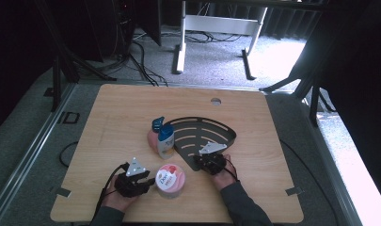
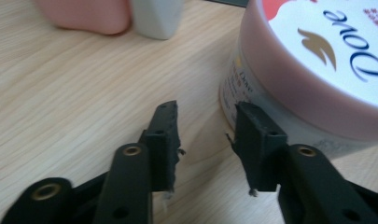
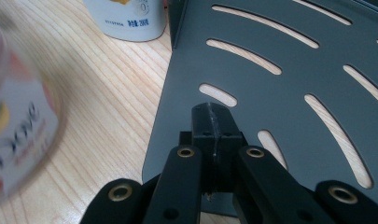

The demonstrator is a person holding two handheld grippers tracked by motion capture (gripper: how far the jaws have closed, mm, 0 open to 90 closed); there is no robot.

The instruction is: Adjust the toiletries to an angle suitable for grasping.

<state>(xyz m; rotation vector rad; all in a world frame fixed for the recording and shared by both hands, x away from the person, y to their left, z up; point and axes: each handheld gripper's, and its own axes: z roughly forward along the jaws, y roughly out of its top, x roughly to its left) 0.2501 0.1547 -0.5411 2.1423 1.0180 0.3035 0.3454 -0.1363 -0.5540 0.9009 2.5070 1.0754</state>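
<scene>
A pink-lidded Dove jar (image 1: 170, 180) stands near the table's front edge. My left gripper (image 1: 148, 181) sits just left of it, open. In the left gripper view the left gripper (image 2: 207, 140) has its right jaw close against the Dove jar (image 2: 317, 70), with bare wood between the jaws. A black fan-shaped slotted tray (image 1: 202, 134) lies at mid-table. My right gripper (image 1: 208, 157) rests over its near corner. In the right gripper view the right gripper (image 3: 213, 122) is shut above the slotted tray (image 3: 252, 98), with nothing visible between the jaws.
A pink bottle with a blue cap (image 1: 155, 134) and a white Dove bottle (image 1: 165, 141) stand together at the tray's left edge. The white bottle (image 3: 130, 18) and the blurred jar (image 3: 14, 126) lie left of my right gripper. A round hole (image 1: 216, 101) marks the table's far side.
</scene>
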